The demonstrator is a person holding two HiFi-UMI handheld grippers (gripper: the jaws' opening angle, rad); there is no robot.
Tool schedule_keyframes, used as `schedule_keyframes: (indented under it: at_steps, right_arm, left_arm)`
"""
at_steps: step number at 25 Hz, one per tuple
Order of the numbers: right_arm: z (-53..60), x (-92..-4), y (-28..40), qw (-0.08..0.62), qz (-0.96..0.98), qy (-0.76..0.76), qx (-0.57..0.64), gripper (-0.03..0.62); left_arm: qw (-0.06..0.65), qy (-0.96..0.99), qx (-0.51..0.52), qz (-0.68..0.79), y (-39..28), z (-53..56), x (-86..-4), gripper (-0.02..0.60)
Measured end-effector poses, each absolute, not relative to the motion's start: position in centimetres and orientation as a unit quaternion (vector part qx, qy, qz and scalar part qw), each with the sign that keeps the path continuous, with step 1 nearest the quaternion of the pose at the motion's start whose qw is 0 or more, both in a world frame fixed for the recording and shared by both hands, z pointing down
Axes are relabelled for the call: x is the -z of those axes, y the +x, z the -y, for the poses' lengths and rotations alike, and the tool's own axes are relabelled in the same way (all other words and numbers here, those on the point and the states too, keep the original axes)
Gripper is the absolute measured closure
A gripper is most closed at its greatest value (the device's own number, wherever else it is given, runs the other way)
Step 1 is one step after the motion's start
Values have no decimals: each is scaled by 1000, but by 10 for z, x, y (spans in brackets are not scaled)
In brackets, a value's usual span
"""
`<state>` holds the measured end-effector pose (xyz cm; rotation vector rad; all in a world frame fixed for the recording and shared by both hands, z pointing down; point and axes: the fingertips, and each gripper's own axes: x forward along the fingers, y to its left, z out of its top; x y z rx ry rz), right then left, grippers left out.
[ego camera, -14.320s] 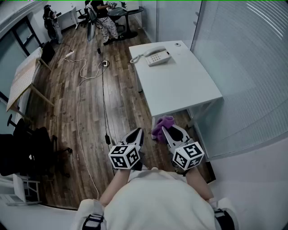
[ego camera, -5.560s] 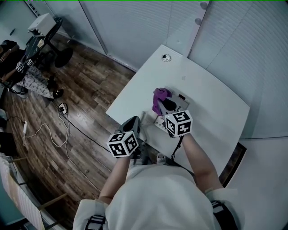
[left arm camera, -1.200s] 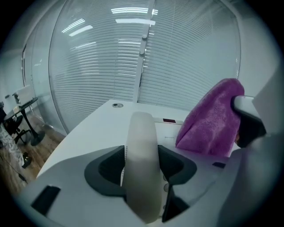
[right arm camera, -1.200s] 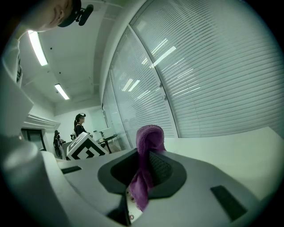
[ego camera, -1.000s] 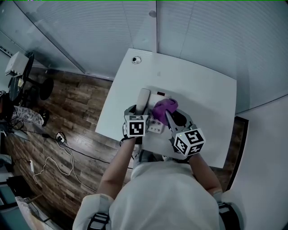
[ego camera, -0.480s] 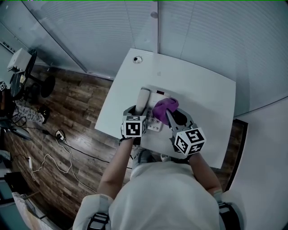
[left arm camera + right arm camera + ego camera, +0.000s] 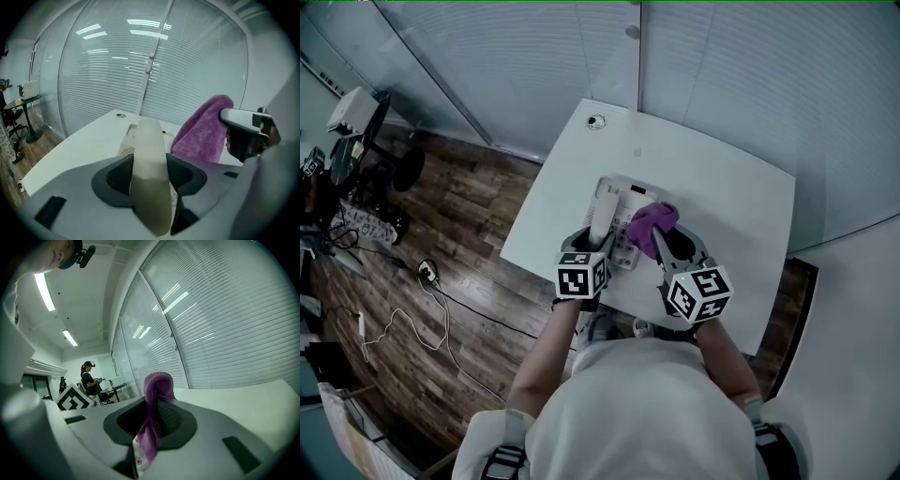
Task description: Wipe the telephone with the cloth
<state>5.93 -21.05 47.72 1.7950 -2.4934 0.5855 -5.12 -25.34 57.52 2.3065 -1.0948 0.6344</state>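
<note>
A white telephone [image 7: 623, 199] lies in the middle of the white table [image 7: 741, 202]. My left gripper [image 7: 597, 238] is shut on its cream handset [image 7: 601, 208], which stands between the jaws in the left gripper view [image 7: 149, 173] above the phone's base [image 7: 127, 140]. My right gripper [image 7: 664, 236] is shut on a purple cloth [image 7: 651, 223], bunched over the right side of the phone. The cloth [image 7: 153, 414] hangs down between the jaws [image 7: 152, 427] in the right gripper view. The cloth [image 7: 204, 129] and the right gripper [image 7: 243, 132] also show beside the handset.
A small round fitting [image 7: 596, 121] sits at the table's far left corner. Glass walls with blinds [image 7: 722, 75] close off the far side. Wooden floor with cables [image 7: 431, 281] lies left. A person [image 7: 89, 379] stands far off in the right gripper view.
Since 5.6 s ago my left gripper came onto the table and closed on the handset. Over the last second both grippers kept their holds, with the cloth staying on the phone's right side.
</note>
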Motion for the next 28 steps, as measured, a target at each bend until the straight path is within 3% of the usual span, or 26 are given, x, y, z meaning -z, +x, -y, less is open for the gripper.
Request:
schedule_keyframes:
  at_steps: [19, 28]
  right_arm:
    - [191, -444, 52, -7, 834, 529, -154, 528]
    - [191, -427, 37, -8, 859, 496, -130, 526]
  left_arm:
    - [365, 862, -14, 351, -58, 190, -503, 356]
    - [381, 869, 50, 313, -56, 163, -482, 356]
